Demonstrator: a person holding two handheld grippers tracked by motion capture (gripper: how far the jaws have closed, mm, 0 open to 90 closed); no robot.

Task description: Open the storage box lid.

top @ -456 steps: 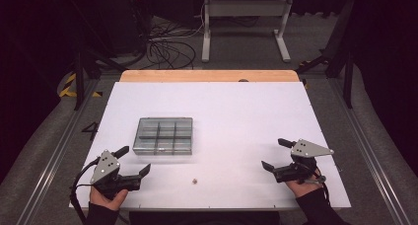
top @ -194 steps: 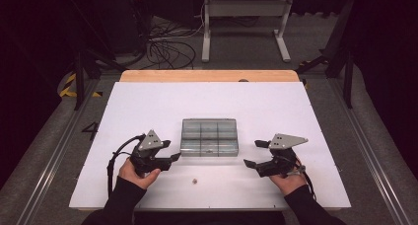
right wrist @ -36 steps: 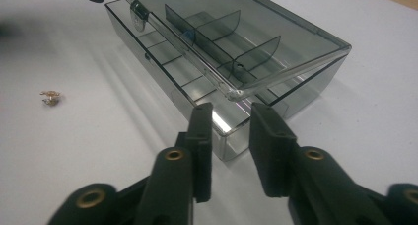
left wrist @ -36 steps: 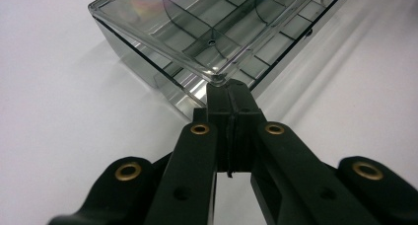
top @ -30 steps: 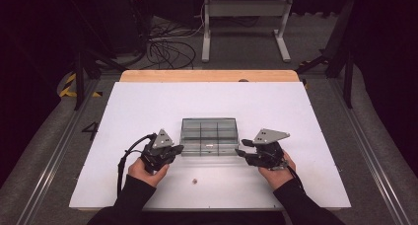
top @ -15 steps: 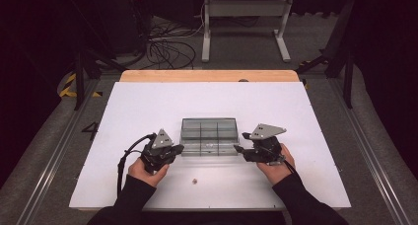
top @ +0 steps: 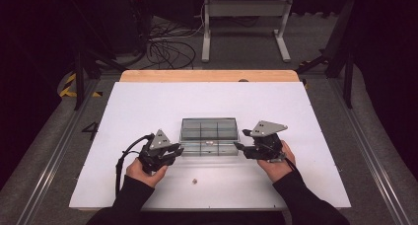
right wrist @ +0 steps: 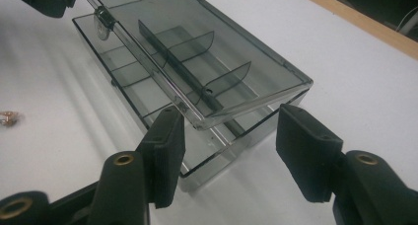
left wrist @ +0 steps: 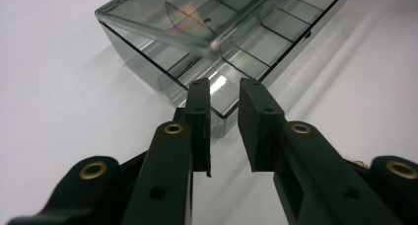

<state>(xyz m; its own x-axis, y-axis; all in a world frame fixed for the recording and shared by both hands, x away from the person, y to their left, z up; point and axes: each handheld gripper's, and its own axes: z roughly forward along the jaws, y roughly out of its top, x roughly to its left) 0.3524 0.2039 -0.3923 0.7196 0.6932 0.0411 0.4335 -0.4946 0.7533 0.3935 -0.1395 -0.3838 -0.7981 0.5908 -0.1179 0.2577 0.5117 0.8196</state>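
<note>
So the person has both forearms coming in low over the near edge of the desk (top: 148,101), one hand on each side of a smoky clear compartment box (top: 209,135) that sits about mid-desk, a bit toward the near side. The left hand-held gripper (top: 176,150) points in at the box's near-left corner, palm wrapped under the body, cable looping off to the left. Its jaws have just been opening: in the left gripper view there's a narrow gap between the pads and the box corner sits right beyond the tips, nothing pinched. The right hand-held gripper (top: 238,147) comes at the near-right corner from the other side, grey plate on top, wrist angled inward. Its jaws stand wider apart, with the box's corner and the raised lid (right wrist: 207,52) edge in front of the gap; the pads aren't pressing on it as far as I can see.

The lid looks lifted a little off the base, tilted, dividers visible through it.

Room-wise: plenty of bare white desk left, right and behind the box, up to the wooden strip (top: 209,75) along the far edge. A tiny metal bit (top: 195,181) lies on the near side, between the two forearms, well apart from the box.
</note>
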